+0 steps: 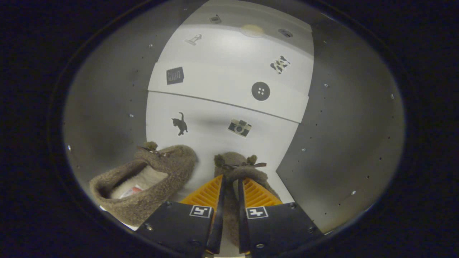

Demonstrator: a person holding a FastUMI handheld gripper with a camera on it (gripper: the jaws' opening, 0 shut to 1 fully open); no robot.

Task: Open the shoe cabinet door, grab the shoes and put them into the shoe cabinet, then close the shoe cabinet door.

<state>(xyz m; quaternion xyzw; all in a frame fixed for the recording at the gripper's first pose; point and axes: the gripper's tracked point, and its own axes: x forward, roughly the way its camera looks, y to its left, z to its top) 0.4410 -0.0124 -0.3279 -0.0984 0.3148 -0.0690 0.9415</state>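
Slipper (239,168) pinched in gripper (229,186), heel hidden behind fingers.

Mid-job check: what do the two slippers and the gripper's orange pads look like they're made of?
Both read as soft brown fleece or boucle, matte and nubbly. The left slipper shows a paler plush lining. The right slipper has its edge pinched in the gripper, and carries a small dark bow. The pads look like ribbed orange plastic or rubber, judging by their moulded ridges.
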